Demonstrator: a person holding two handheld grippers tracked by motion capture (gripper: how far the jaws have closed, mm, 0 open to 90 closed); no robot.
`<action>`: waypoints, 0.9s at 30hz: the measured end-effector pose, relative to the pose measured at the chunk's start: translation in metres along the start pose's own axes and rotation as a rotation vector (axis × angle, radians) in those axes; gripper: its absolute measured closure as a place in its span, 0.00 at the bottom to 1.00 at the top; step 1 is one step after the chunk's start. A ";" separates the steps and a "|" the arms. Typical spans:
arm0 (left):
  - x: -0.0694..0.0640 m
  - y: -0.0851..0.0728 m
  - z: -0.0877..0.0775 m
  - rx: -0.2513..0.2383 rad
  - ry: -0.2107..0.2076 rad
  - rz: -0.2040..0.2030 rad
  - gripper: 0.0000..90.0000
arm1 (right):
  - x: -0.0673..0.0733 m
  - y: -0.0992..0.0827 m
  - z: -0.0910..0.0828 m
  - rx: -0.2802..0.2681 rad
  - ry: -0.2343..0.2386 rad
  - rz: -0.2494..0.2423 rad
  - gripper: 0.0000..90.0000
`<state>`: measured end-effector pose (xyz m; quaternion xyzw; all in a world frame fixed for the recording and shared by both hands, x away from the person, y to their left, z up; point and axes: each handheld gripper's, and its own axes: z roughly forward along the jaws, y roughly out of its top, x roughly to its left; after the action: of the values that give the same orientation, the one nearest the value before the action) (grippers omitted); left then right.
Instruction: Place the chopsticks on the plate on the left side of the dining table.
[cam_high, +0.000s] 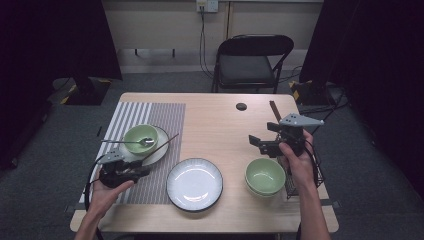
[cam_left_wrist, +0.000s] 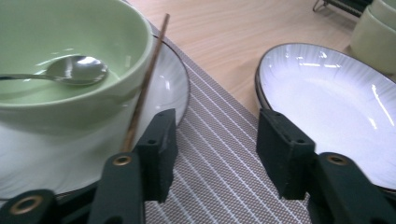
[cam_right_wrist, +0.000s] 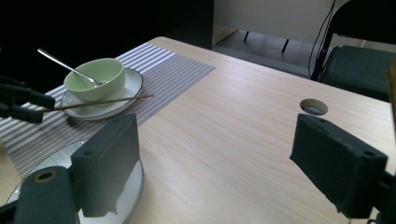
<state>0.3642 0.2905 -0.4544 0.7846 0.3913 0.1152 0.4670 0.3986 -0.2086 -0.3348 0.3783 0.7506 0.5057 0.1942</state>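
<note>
High view: left gripper (cam_high: 142, 172) is standing open and empty beside the chopstick (cam_high: 161, 147), which is leaning on the saucer (cam_high: 161, 152) against the green bowl (cam_high: 140, 138) (spoon inside). Right gripper (cam_high: 256, 143) is hovering open, empty. Any nudge risks rolling the chopstick off.

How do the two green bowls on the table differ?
The left green bowl holds a spoon; the right green bowl holds nothing. The left green bowl sits on a white plate on the striped mat, with a chopstick beside it; the right green bowl stands on bare table, near a wire rack. Both are upright and pale green.
</note>
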 end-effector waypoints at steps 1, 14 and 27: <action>-0.002 0.000 0.002 0.001 -0.010 0.002 0.52 | -0.001 0.002 -0.001 -0.004 -0.005 0.001 0.16; -0.022 -0.012 0.032 0.117 -0.030 0.060 0.34 | -0.024 0.013 0.002 0.024 -0.025 0.011 0.16; -0.023 -0.023 0.049 0.165 0.045 0.098 0.30 | -0.050 0.016 0.012 0.059 -0.061 0.026 0.17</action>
<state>0.3634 0.2485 -0.4956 0.8357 0.3711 0.1230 0.3858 0.4441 -0.2362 -0.3300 0.4089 0.7540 0.4740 0.1989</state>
